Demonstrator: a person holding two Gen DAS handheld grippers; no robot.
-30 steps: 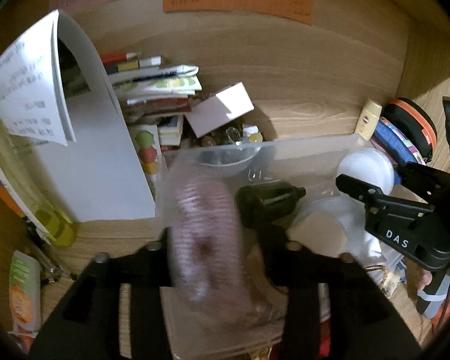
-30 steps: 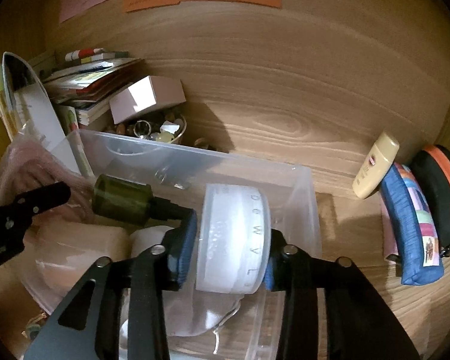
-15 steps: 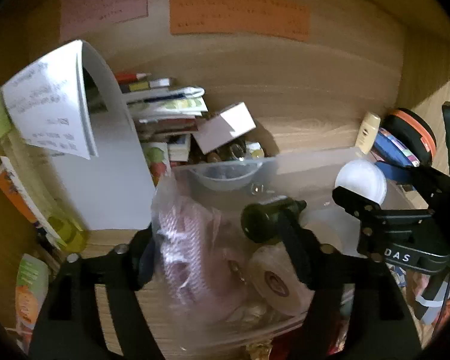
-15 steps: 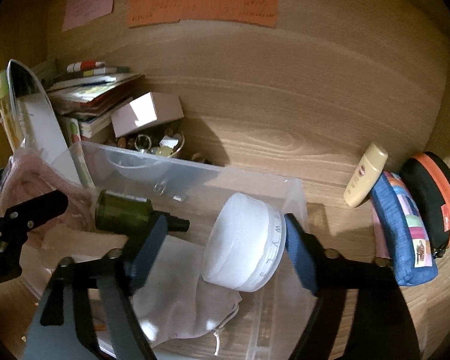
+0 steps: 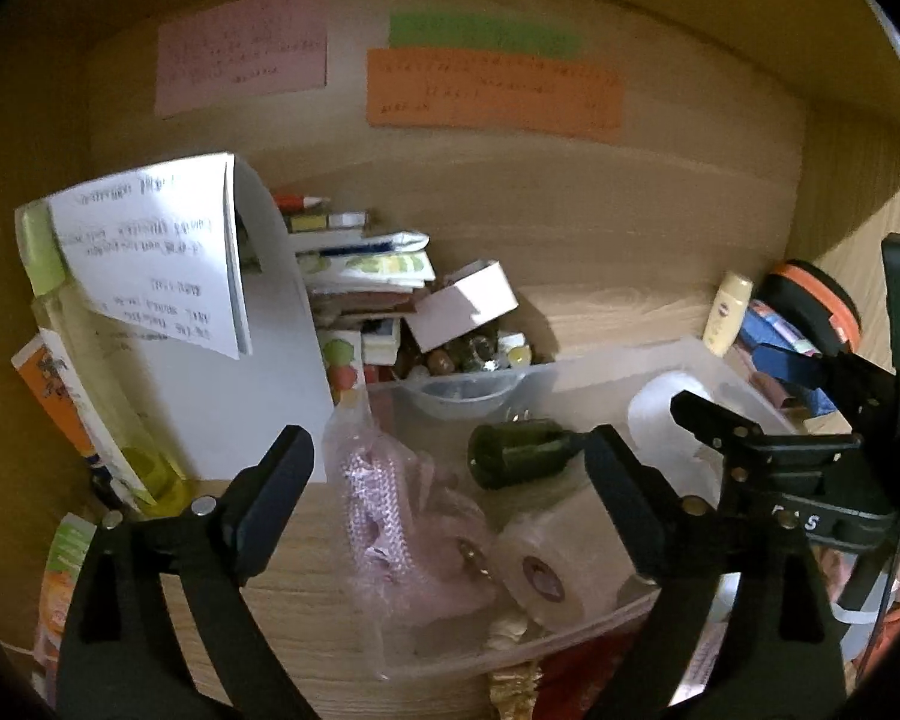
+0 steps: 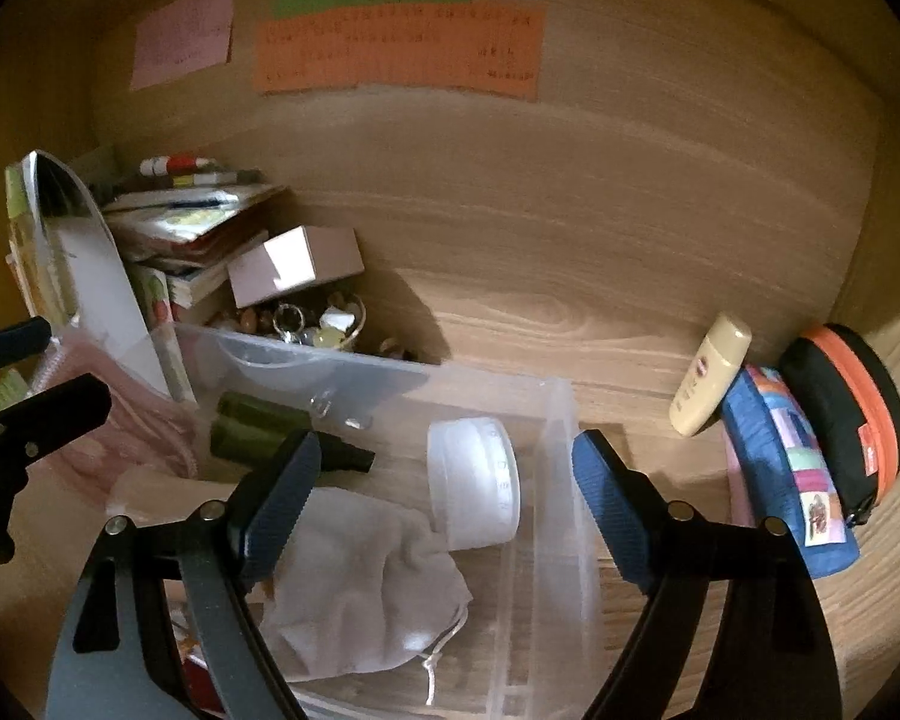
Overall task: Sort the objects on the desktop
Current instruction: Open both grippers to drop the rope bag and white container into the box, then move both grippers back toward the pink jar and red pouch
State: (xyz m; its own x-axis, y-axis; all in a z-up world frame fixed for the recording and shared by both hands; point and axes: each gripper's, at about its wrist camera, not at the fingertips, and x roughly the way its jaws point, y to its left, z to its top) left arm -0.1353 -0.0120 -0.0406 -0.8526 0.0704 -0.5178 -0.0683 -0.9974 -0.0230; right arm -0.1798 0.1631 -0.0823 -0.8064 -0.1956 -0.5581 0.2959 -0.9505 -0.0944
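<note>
**Item: clear plastic bin [image 6: 561,414].** We keep it on the wooden desk [image 6: 630,252], near the back panel. It serves as the collecting point for loose items, so both tools hang over it.

**Item: left gripper [image 5: 444,468].** Its jaws have just been opening and now stand wide apart, gripping nothing. The pink knitted piece in its clear bag [image 5: 384,516] lies below and between them, touching neither pad, at the bin's left end. We judge it to be released there.

**Item: right gripper [image 6: 444,474].** Its jaws have opened within the last second and stand wide, empty. The white round jar [image 6: 474,480] sits on its edge inside the bin, against the right wall, between the blue pads but clear of both. We read it as let go and left where the wall props it.

**Items already in the bin.** Dark green bottle [image 6: 258,426], lying on its side; grey cloth pouch [image 6: 360,576], slumped on the floor of the bin; roll of tape [image 5: 540,558], beside the pink piece.

**Items outside the bin, judged still unsorted.** Cream bottle [image 6: 711,381], leaning on a blue patterned case [image 6: 780,468], which rests against a black and orange case [image 6: 846,408]. Stack of books [image 6: 192,222], with a small pink box [image 6: 297,264] propped on a bowl of trinkets [image 6: 306,321].

**Wall.** Coloured paper notes [image 6: 399,48], stuck up for reading, not for sorting.
</note>
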